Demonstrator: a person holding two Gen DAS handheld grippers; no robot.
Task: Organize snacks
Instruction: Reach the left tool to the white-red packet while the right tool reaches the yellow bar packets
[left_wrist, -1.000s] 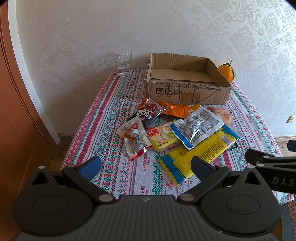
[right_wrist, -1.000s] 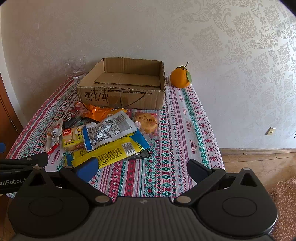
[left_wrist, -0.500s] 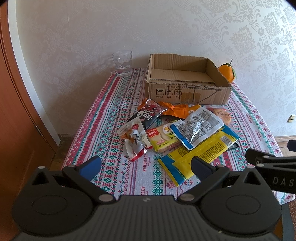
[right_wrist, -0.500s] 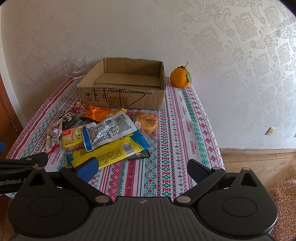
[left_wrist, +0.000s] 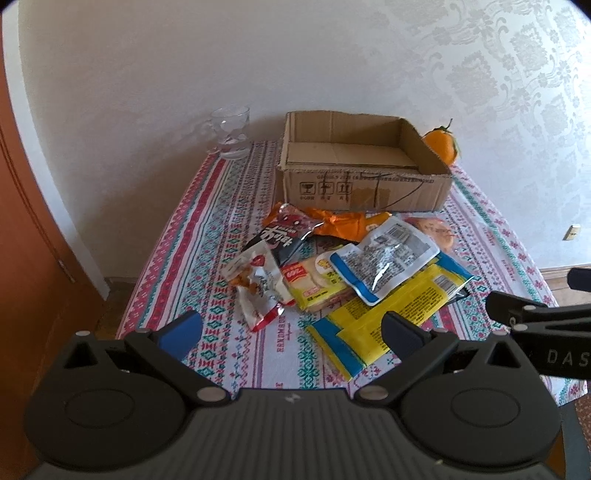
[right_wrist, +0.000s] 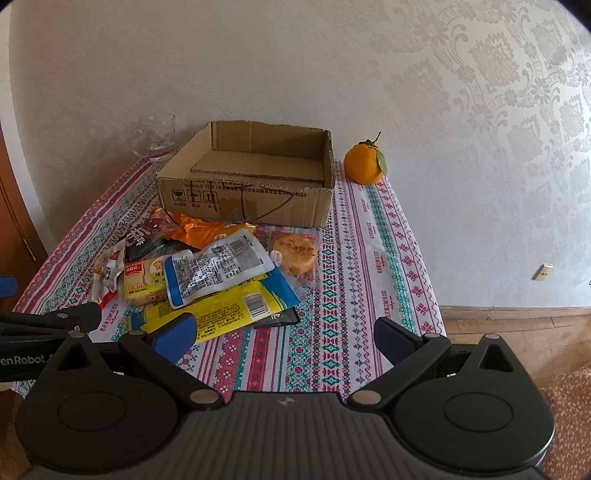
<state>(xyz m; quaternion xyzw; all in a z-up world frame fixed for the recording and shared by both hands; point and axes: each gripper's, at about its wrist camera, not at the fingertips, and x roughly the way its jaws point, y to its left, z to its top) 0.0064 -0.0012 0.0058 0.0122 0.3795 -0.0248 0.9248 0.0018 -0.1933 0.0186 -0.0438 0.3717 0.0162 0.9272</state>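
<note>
Left gripper (left_wrist: 291, 326): fingers spread wide, nothing between them, held over the near edge of the table (left_wrist: 207, 229). Right gripper (right_wrist: 284, 332): fingers likewise spread wide and empty, over the near right part of the table, well apart from the pile.

Snacks in a loose overlapping heap at mid-table, just near of the cardboard box (left_wrist: 364, 166):
- Long yellow packet (left_wrist: 388, 314) nearest, lying slantwise, blue at both ends.
- Clear pouch with blue trim (left_wrist: 384, 258) resting on top of the yellow packet.
- Small yellow biscuit pack (left_wrist: 314, 280) to its left, partly under the pouch.
- White and red wrapper (left_wrist: 260, 288) at the left end of the heap, crumpled.
- Black and red packet (left_wrist: 284, 236) farther back, overlapping the orange bag (left_wrist: 343, 223), which touches the front wall of the box.
- Round cake in clear wrap (right_wrist: 293, 251) at the right side of the heap.

Box open-topped, nothing visible inside but a loose cardboard sheet on its floor. Glass mug (left_wrist: 231, 133) at the far left corner; orange (right_wrist: 364, 164) with a leaf just right of the box, by the wall. Patterned cloth covering the table.
</note>
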